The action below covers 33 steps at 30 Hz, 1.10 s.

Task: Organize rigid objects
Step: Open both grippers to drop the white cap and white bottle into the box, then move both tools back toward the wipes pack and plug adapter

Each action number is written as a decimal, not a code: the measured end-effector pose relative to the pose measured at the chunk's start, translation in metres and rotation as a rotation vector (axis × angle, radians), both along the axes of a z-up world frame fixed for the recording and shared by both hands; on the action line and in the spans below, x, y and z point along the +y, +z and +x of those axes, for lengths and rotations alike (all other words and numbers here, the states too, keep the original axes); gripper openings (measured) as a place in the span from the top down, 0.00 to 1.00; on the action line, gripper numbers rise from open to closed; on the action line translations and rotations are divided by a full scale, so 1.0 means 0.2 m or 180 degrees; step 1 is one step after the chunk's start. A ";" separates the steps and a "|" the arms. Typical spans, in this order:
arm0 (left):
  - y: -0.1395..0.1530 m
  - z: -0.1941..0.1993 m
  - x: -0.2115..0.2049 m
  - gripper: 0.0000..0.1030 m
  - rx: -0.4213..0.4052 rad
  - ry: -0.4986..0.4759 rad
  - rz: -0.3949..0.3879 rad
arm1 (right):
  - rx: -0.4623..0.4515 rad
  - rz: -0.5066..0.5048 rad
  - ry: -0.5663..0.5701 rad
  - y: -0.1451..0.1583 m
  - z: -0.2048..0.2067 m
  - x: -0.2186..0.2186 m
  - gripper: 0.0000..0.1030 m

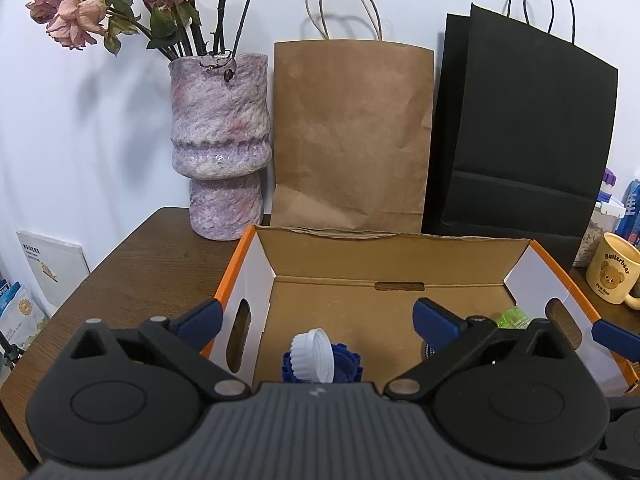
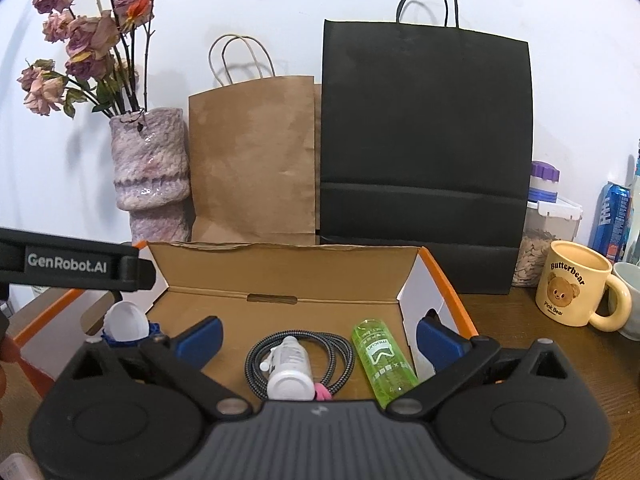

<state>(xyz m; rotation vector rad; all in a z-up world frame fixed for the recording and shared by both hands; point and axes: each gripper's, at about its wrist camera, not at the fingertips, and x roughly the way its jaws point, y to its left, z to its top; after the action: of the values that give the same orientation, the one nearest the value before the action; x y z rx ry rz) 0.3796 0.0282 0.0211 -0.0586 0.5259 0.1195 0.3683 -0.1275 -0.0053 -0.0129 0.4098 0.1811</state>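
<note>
Both grippers, left gripper (image 1: 316, 316) and right gripper (image 2: 318, 332), hang over the cardboard box (image 2: 280, 272), fingers fully spread, empty; green bottle (image 2: 382, 360), white bottle (image 2: 288, 372), possibly a cable (image 2: 340, 350) inside.

The cream mug (image 2: 574, 284) at three o'clock reads "Butterbear" and "Pink Bear", and the left gripper's black body (image 2: 68, 266) at nine o'clock reads "GenRobot.AI".

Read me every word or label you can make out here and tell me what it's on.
"GenRobot.AI": on the left gripper, seen from the right wrist.
"Butterbear" and "Pink Bear": on the yellow mug.
Green bottle label, white bottle label, blue can, white booklet: print too small to read.
</note>
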 end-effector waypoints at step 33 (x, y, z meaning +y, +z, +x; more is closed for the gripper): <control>0.06 -0.29 -0.01 0.00 -0.0175 0.0020 -0.0013 | -0.0047 -0.0122 0.0074 0.07 -0.27 -0.06 0.00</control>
<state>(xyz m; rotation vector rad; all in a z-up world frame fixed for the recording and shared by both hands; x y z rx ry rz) 0.3215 0.0272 0.0333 -0.0676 0.4711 0.1227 0.3145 -0.1405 0.0080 -0.0566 0.3984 0.1959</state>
